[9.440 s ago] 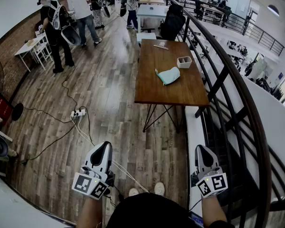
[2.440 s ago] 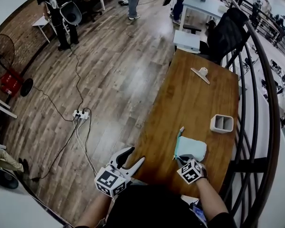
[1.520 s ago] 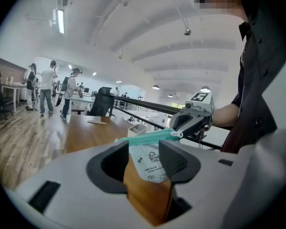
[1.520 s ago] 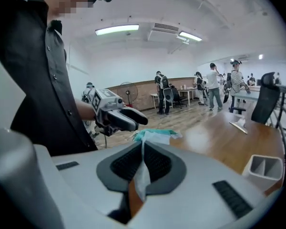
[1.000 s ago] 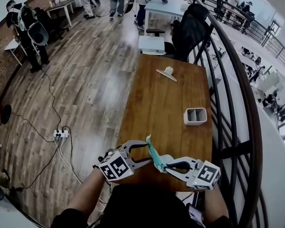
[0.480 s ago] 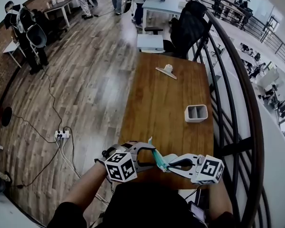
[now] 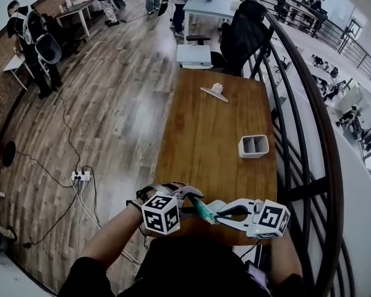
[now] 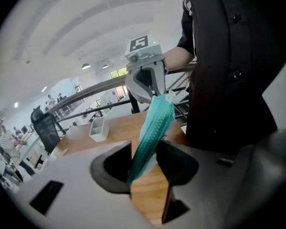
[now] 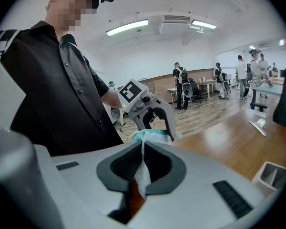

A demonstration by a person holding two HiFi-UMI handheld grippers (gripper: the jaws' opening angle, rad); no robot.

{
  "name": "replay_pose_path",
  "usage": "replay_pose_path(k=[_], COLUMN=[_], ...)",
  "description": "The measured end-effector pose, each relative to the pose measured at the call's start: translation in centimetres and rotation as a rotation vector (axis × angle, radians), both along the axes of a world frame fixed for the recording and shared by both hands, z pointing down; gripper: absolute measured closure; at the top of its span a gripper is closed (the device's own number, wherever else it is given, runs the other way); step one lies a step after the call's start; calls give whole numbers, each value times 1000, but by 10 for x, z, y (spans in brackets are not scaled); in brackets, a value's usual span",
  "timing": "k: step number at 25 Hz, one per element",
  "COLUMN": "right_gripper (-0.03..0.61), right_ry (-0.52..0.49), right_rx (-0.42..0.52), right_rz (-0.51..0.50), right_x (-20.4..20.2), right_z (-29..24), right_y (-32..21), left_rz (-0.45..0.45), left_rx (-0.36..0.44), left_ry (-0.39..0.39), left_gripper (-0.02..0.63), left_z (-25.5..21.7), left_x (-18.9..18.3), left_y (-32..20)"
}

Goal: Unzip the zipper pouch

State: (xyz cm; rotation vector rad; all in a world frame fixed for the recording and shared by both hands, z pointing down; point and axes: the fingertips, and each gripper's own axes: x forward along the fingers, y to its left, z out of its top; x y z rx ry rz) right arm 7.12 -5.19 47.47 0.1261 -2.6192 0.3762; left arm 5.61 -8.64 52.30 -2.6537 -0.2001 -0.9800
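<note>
The teal zipper pouch hangs above the near edge of the wooden table, stretched between my two grippers. My right gripper is shut on the pouch's pale fabric end. My left gripper faces it from the left. Its jaws are closing with the zipper edge between them, and a little gap shows beside the strip. In the left gripper view, the left gripper looks along the zipper towards the right gripper. From the right gripper, the left gripper shows at the pouch's far end.
A white divided holder stands on the table's right side and a small clip-like tool lies at its far end. A black chair sits beyond. A curved railing runs on the right. A power strip lies on the floor. People stand far off.
The left gripper has moved right onto the pouch's zipper end, and its jaws have narrowed around it. The pouch now sits lower and nearer the person. The right gripper still holds its end.
</note>
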Motion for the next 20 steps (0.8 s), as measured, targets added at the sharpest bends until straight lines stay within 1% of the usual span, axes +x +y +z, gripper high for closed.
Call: replay_pose_path(k=[3,5,7,10,13,15,18,20], right_gripper=[566,566,566,566,558,531,428,367], right_ry=[-8,-9,-2,6,-29,-61,-74,-56], right_rx=[11,25,49,94,137,150,168,208], right_rz=[44,80,113,159,199,211,222,205], right_x=[5,9,12,14,13,13,15,14], right_z=[2,3,6,6,-7,-17,-26,-26], right_y=[-6,-12,-18,-26,-32,-35,-36,-33], left_rz=[8,13,5,-34,-93,-125,-146,-153], left_rx=[-6,-20,-43,-79,-139,-157,-150,-162], left_ry=[-49,-75,-82,-44,39,78,82,85], left_gripper=[532,564,581,589,592,594,594,594], left_z=[4,5,4,-2,-13,-19,-23,-26], left_x=[-7,-10,-12,-13,-15,-17,-22,-25], left_y=[5,7,7,3,0,-3,-5,-7])
